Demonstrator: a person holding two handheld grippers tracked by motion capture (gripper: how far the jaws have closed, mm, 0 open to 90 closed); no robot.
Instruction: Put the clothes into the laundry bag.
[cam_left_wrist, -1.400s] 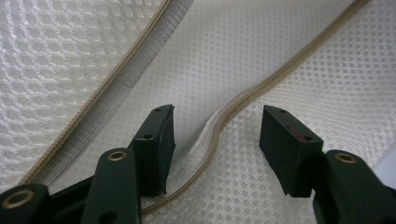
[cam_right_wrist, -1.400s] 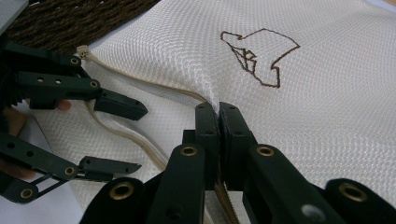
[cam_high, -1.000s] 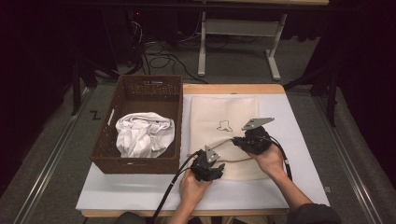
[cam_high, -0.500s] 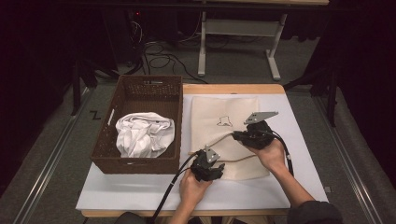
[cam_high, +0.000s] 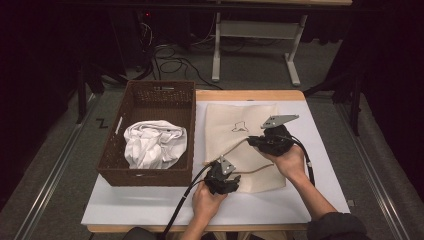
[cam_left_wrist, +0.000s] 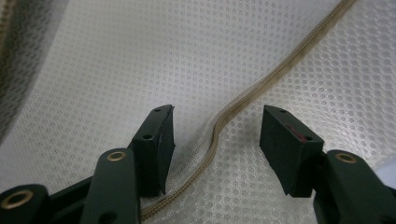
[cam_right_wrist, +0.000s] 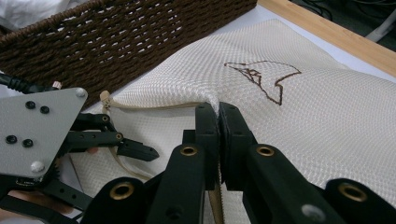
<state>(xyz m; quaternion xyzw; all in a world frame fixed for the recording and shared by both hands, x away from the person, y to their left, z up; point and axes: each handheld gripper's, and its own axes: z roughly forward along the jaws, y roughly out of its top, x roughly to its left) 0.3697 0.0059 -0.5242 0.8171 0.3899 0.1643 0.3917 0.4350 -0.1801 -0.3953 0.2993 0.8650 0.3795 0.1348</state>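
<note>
Since the earlier frame, the right tongs have lifted slightly, raising the zipper edge of the mesh laundry bag they are clamped on. That bag lies flat on the table, just right of the wicker basket holding the white garment. Left tongs stand half open astride the zipper, gripping nothing. Judging by this, opening the bag has only begun; the garment remains in the basket. The zipper's slider is not discernible.
</note>
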